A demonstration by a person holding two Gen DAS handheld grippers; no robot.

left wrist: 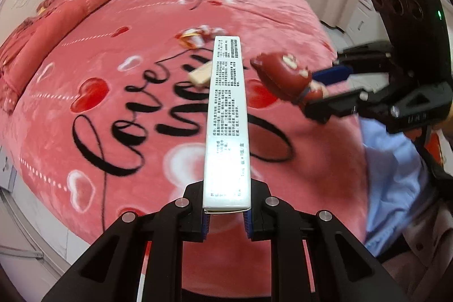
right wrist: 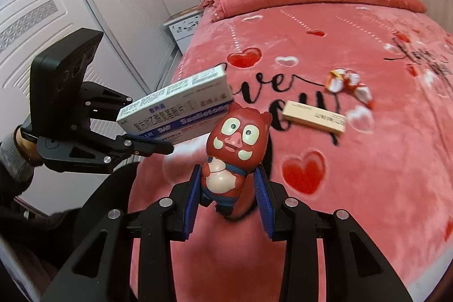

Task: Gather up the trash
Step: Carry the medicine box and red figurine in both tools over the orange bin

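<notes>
Trash for collection is held in both grippers and some is left on the bed. A long white cardboard medicine box [left wrist: 228, 120] is clamped at its near end between the blue pads of the left gripper [left wrist: 227, 212], so that the rest of it juts forward above the bedding; an end grip of this kind is judged to suit dropping the box lengthwise into a bin, though no bin is seen. A small red plastic pig figurine with cream eyes [right wrist: 236, 143] is gripped at its lower body by the right gripper [right wrist: 228, 196], the pads being pressed to its sides and the head left free above them, which is judged a steady hold for a rounded shape. Both items are carried clear of the pink plush blanket printed with red hearts and black lettering [right wrist: 354, 188]. On that blanket, well apart from the grippers, a small beige cardboard box [right wrist: 314, 117] is seen lying flat, and just beyond it a crumpled red-and-white wrapper [right wrist: 351, 85]. These two pieces are judged to remain for collection.
</notes>
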